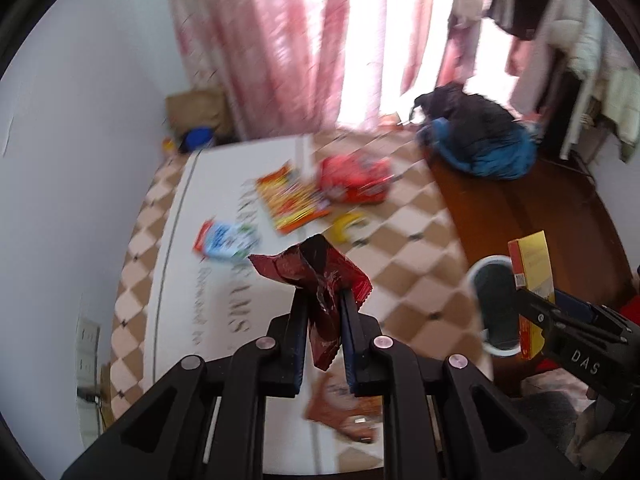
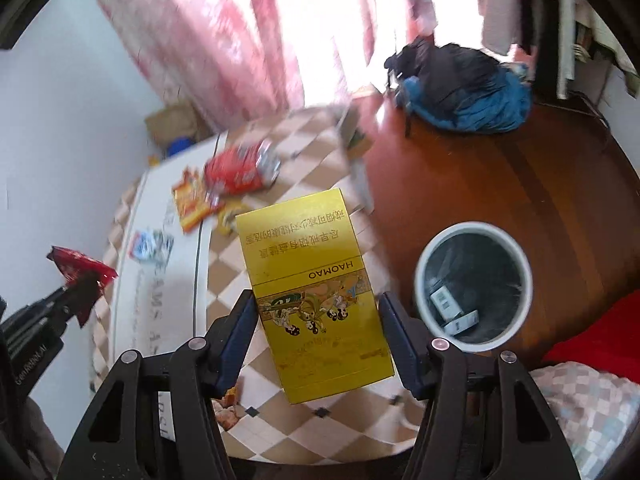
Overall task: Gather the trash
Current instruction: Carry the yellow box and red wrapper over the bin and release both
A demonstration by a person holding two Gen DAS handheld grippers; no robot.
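My left gripper is shut on a crumpled dark red wrapper, held up above the white floor mat. In the right wrist view my right gripper is shut on a yellow cigarette carton, gripped by its two long sides. To its right a white-rimmed bin with a dark liner stands on the wooden floor and holds small white boxes. On the floor lie a red bag, an orange-yellow wrapper, a blue-white packet and an orange-brown wrapper.
A pile of blue and black clothes lies near the pink curtain. A cardboard box stands in the corner by the white wall. A small yellow item lies on the checked tiles. Red cloth borders the bin.
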